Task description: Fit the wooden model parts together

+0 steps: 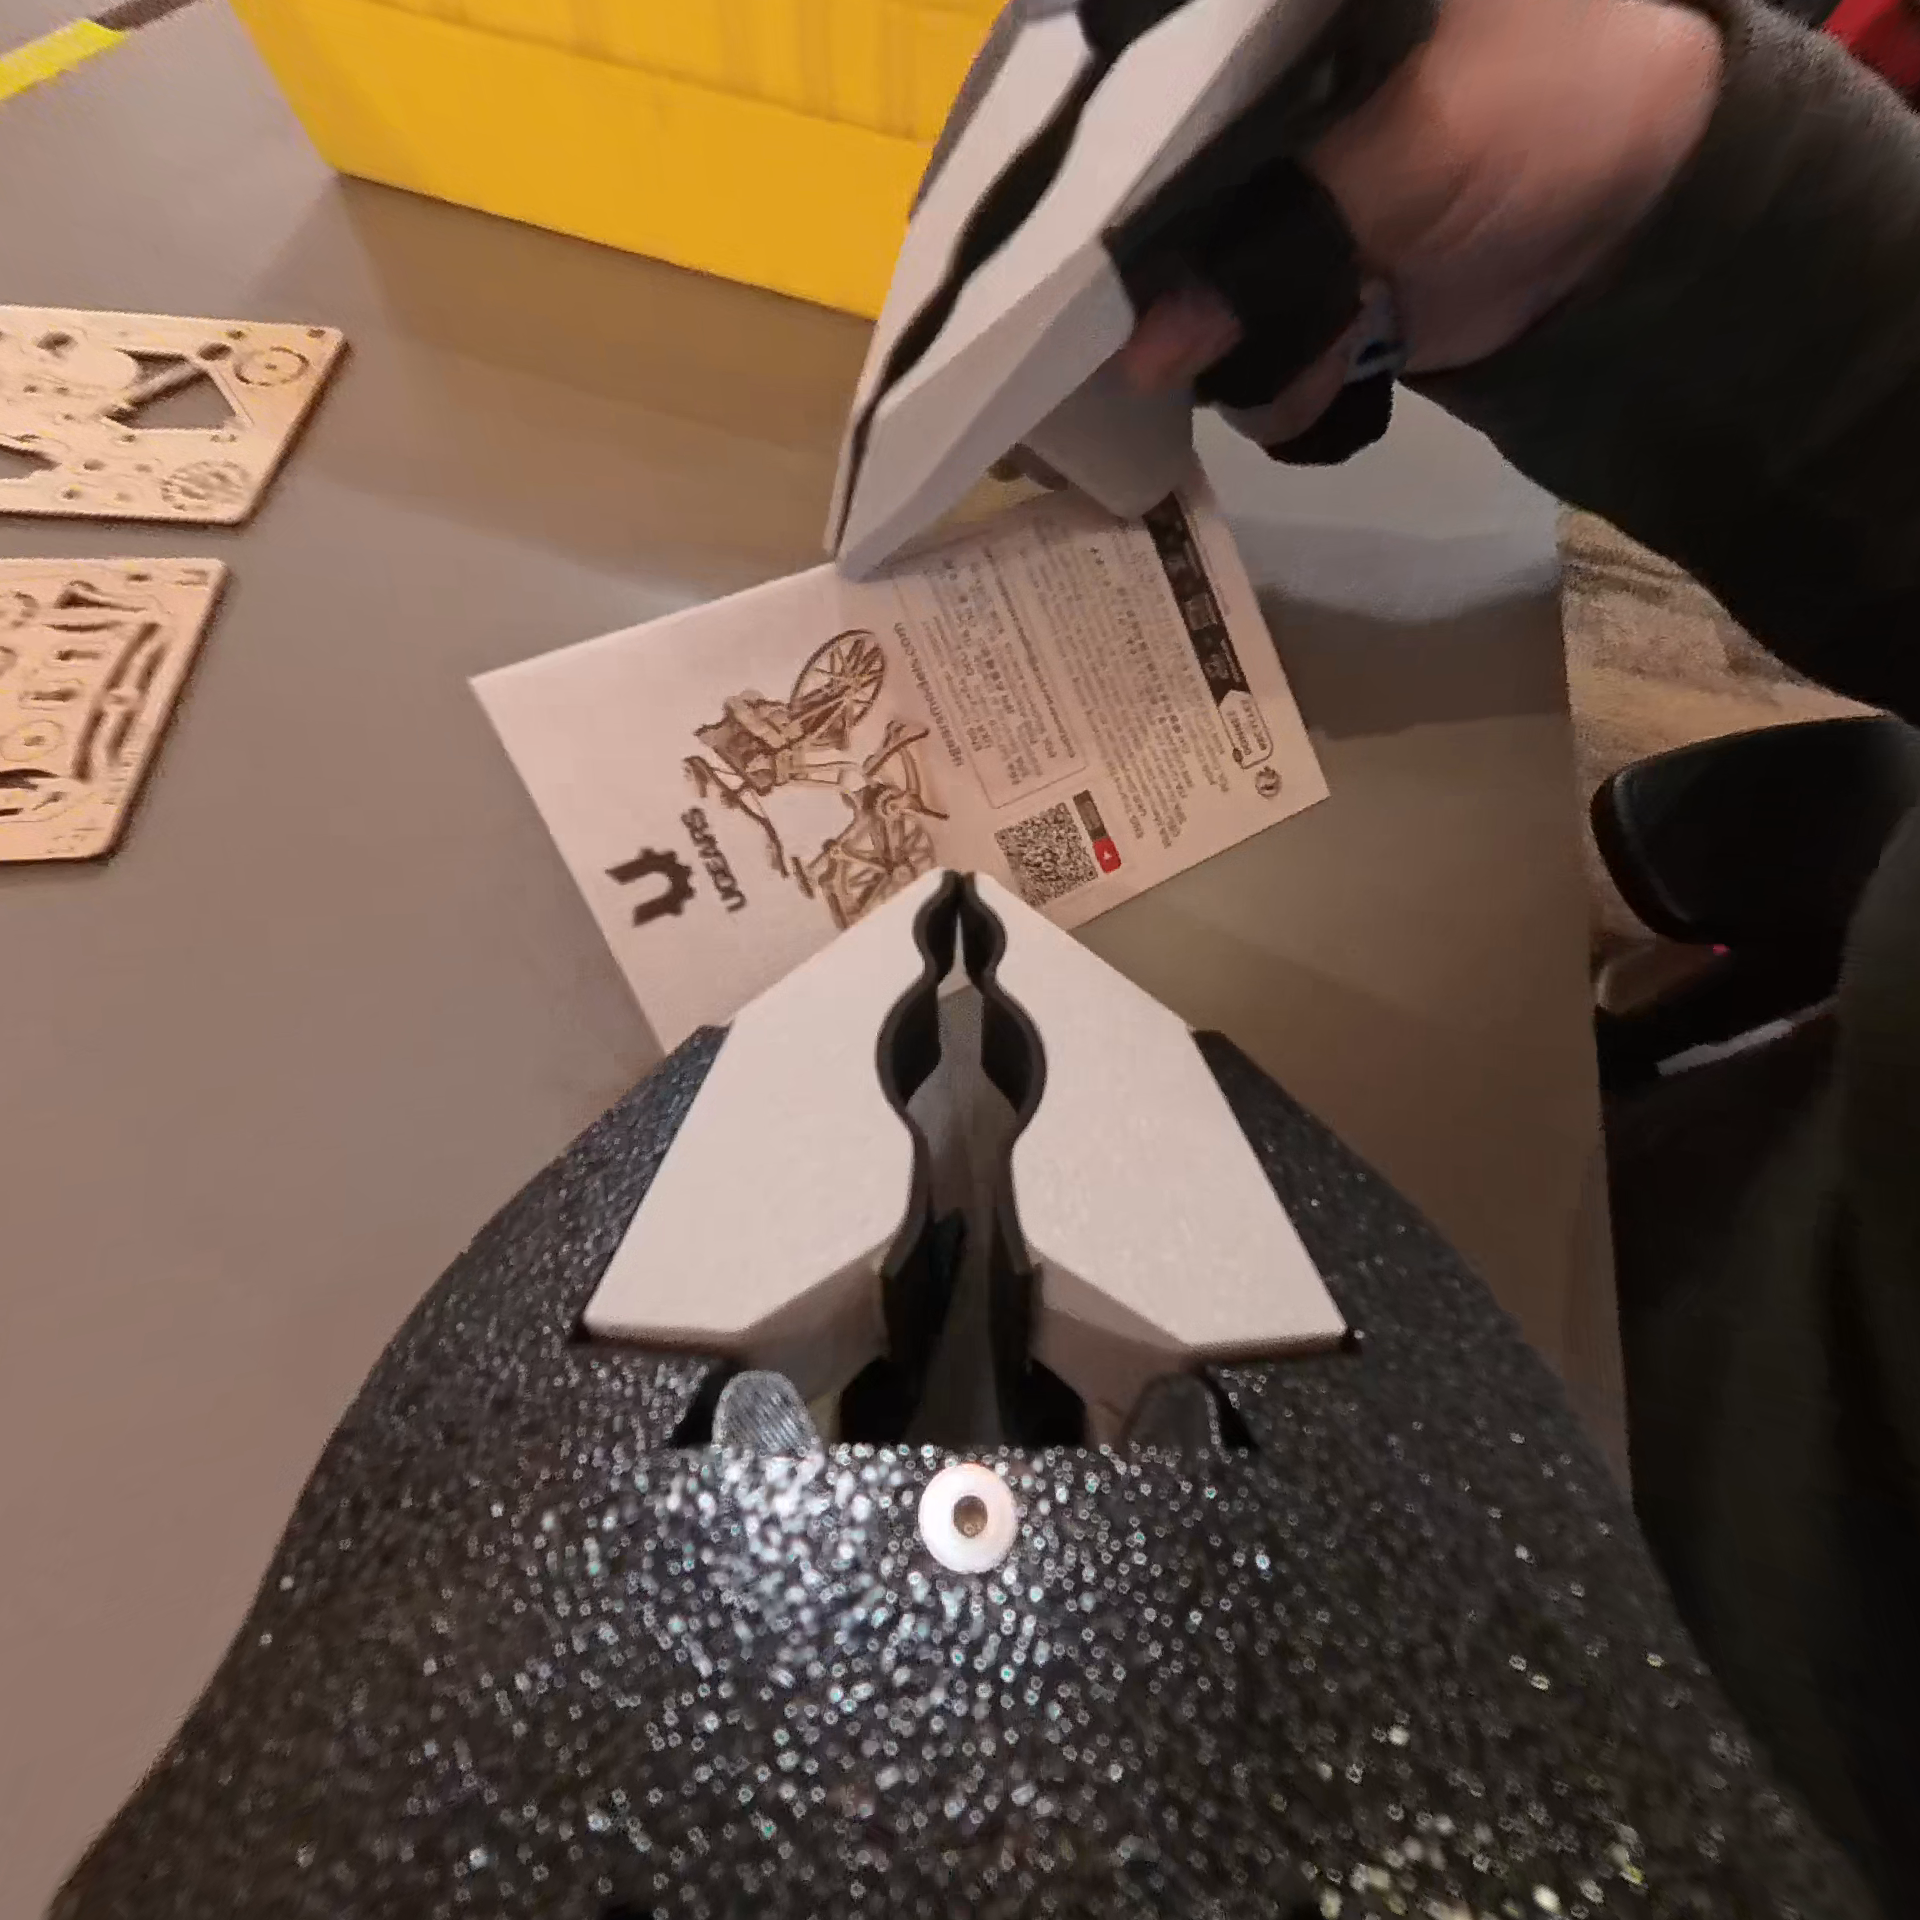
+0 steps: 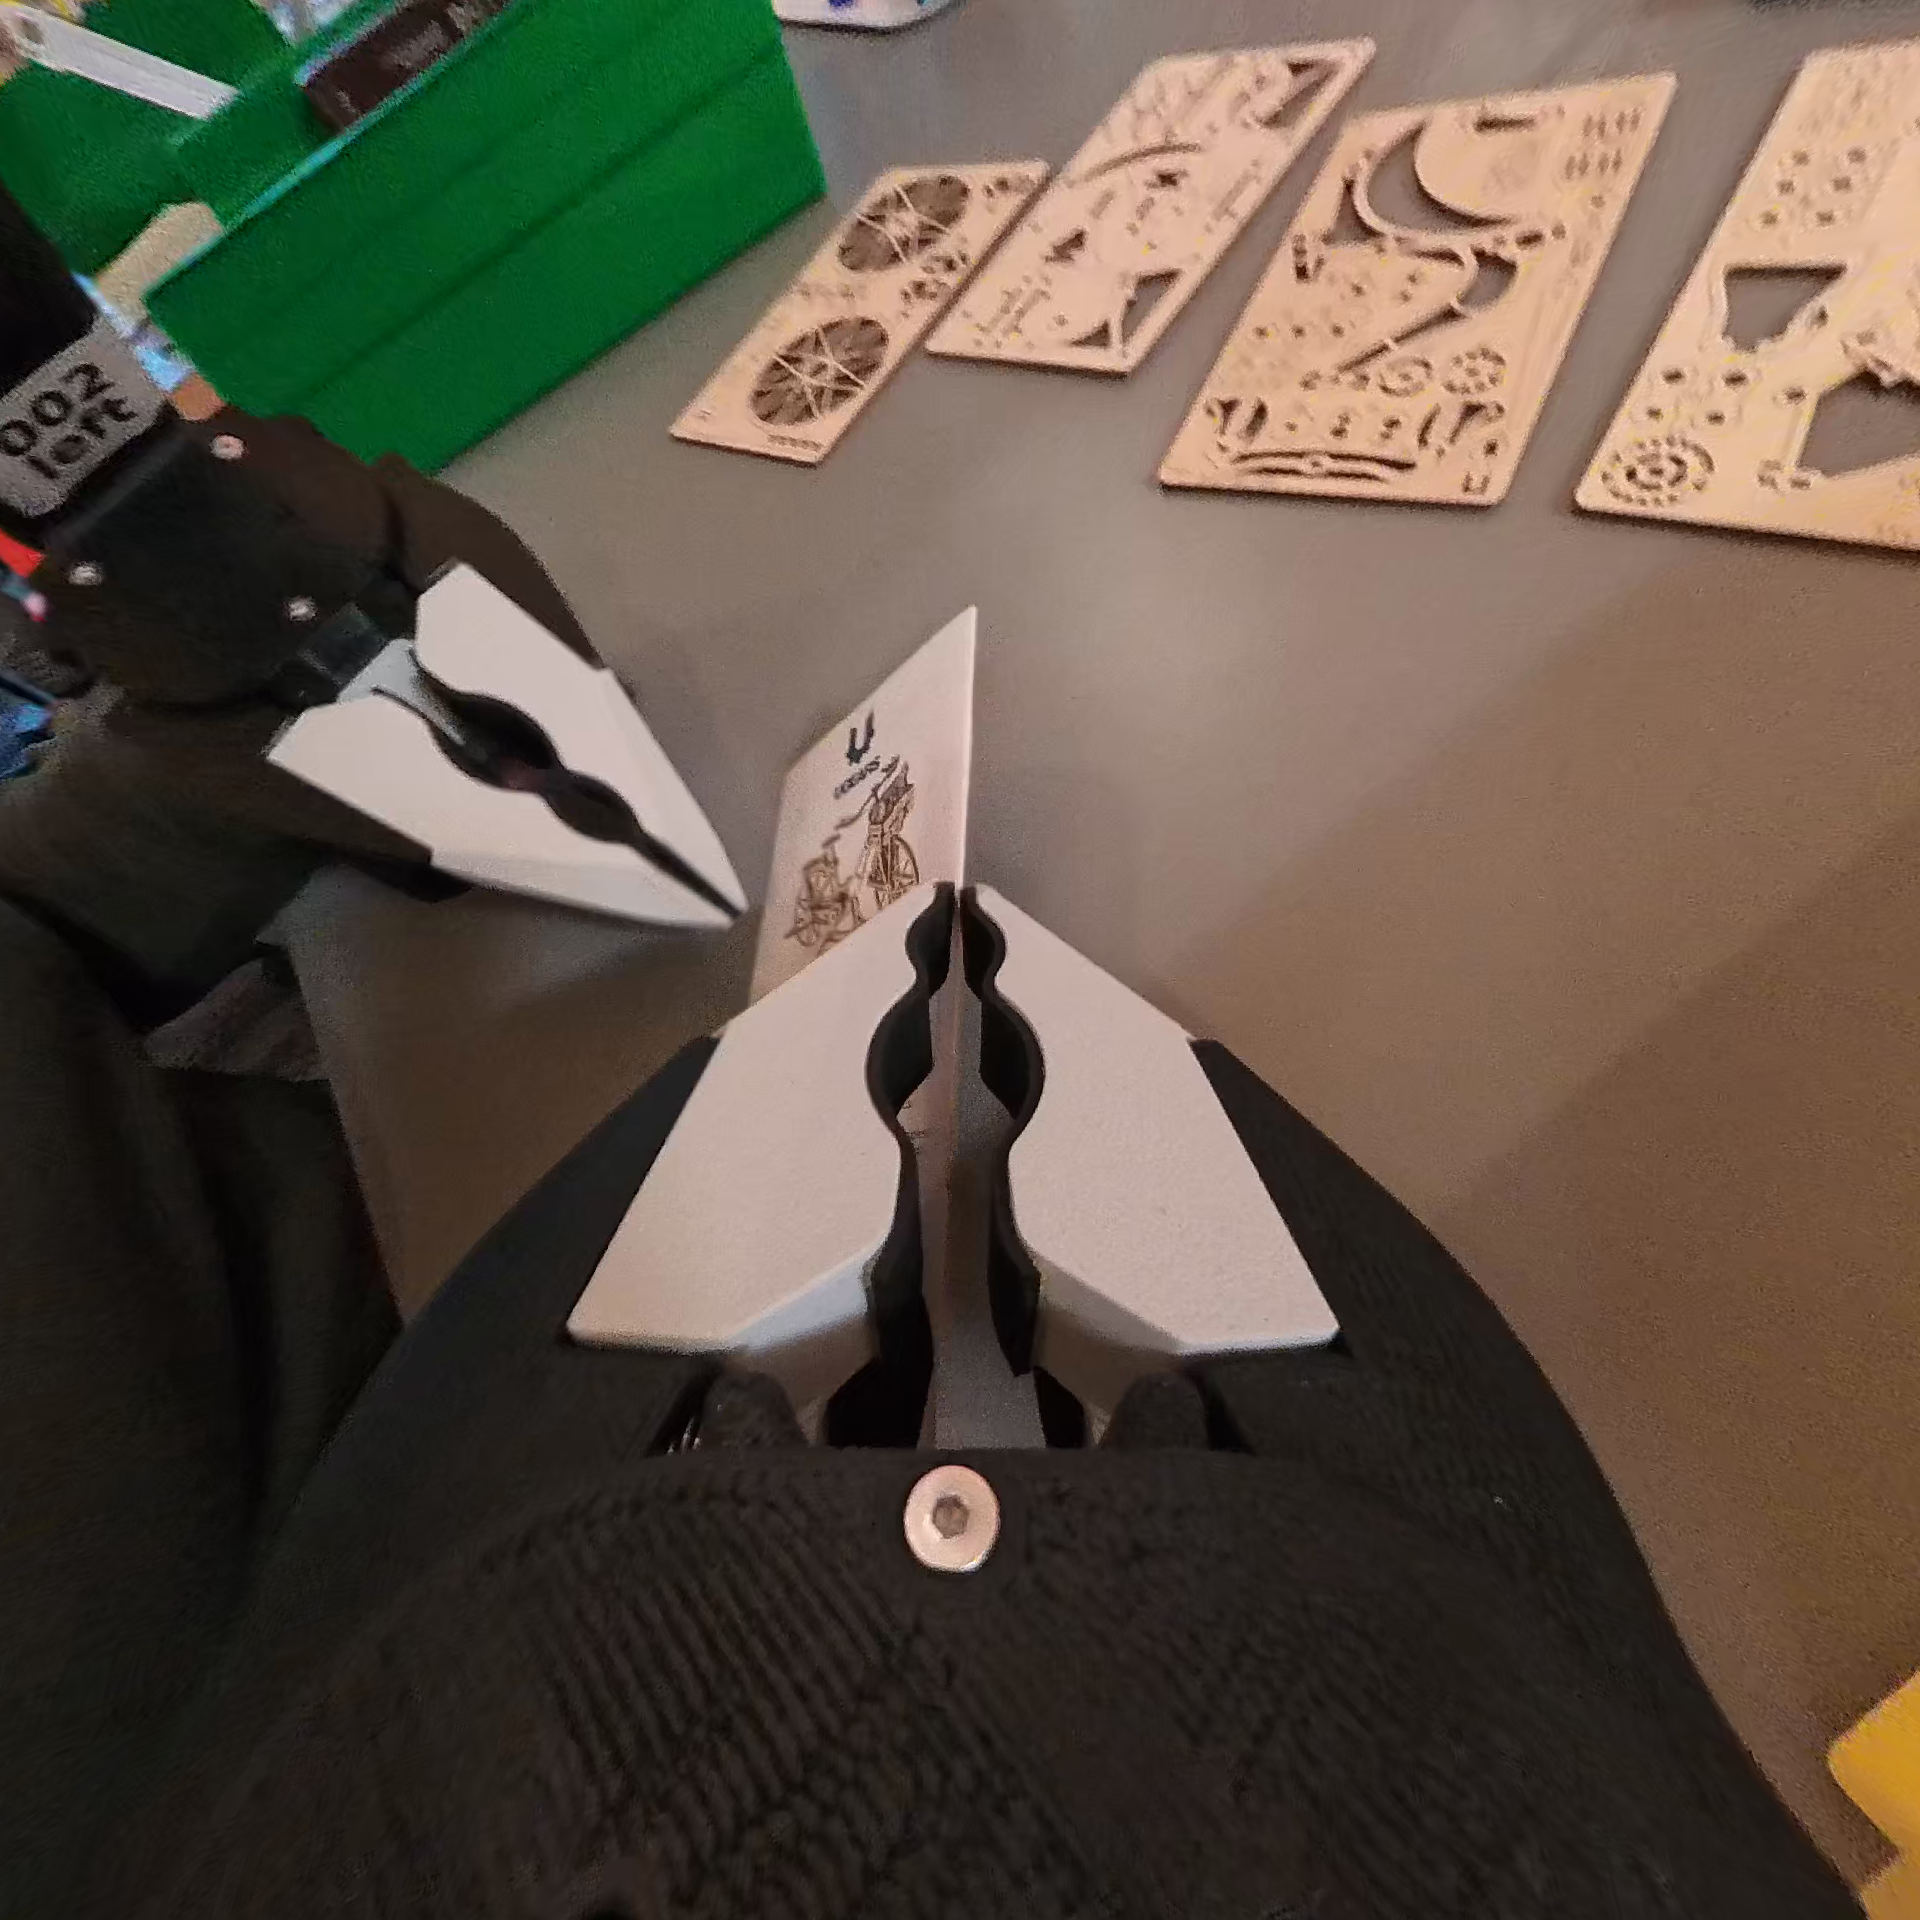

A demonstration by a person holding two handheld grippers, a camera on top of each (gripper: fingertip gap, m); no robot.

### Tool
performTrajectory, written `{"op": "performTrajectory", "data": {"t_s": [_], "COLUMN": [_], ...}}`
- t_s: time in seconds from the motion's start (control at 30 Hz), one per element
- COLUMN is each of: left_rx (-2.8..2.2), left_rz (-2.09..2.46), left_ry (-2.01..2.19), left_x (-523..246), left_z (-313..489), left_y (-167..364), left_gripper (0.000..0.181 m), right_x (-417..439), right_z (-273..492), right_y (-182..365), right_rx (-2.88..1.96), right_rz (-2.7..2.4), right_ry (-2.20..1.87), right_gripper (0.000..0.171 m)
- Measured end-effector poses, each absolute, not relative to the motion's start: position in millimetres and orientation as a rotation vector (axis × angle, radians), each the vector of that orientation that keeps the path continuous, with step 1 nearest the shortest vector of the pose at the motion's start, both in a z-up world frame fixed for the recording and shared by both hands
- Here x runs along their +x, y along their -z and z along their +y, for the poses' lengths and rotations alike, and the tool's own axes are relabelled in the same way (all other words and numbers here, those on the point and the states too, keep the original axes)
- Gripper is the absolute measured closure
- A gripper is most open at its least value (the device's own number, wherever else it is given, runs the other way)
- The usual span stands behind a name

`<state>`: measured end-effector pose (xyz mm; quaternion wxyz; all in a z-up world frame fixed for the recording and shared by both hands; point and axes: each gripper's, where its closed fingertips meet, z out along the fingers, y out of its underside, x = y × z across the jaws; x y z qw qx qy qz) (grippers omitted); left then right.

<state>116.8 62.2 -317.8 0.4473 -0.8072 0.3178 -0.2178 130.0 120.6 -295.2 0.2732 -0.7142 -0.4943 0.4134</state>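
My right gripper [image 2: 958, 896] is shut on a white instruction booklet [image 2: 894, 790] and holds it edge-on, lifted off the table. In the left wrist view the right gripper [image 1: 854, 556] comes down from the upper right and grips the booklet [image 1: 883, 748] at its far edge. My left gripper [image 1: 961, 883] is shut and empty, with its tips just in front of the booklet's near corner; it also shows in the right wrist view [image 2: 730, 907]. Several flat wooden part sheets [image 2: 1423, 291] lie in a row on the grey table, and two of them [image 1: 135, 416] show at the left.
A yellow bin [image 1: 623, 135] stands at the back of the table. A green bin [image 2: 468, 239] stands at the far left. A yellow corner [image 2: 1881, 1766] shows at the lower right. A black chair [image 1: 1756, 831] stands off the table's right edge. Some 7 centimetres of space lies between my two pairs of fingers.
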Motion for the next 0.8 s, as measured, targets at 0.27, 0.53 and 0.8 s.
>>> {"op": "performTrajectory", "data": {"t_s": [0.27, 0.53, 0.8], "left_rx": [-1.931, -1.960, -1.502], "left_rz": [0.610, 0.697, 0.941], "left_ry": [0.535, 0.897, 0.657], "left_x": [83.4, 94.9, 86.6], "left_z": [80.4, 64.5, 42.2], "left_y": [286.5, 297.5, 233.8], "left_gripper": [0.062, 0.164, 0.181], "right_x": [121.4, 120.2, 136.9], "right_z": [91.5, 75.7, 76.4], "right_y": [276.4, 264.9, 222.3], "right_rx": [-1.750, -1.633, -1.324], "right_rz": [-1.470, -1.538, -1.546], "right_ry": [-1.194, -1.217, -1.152], "right_gripper": [0.171, 0.171, 0.142]}}
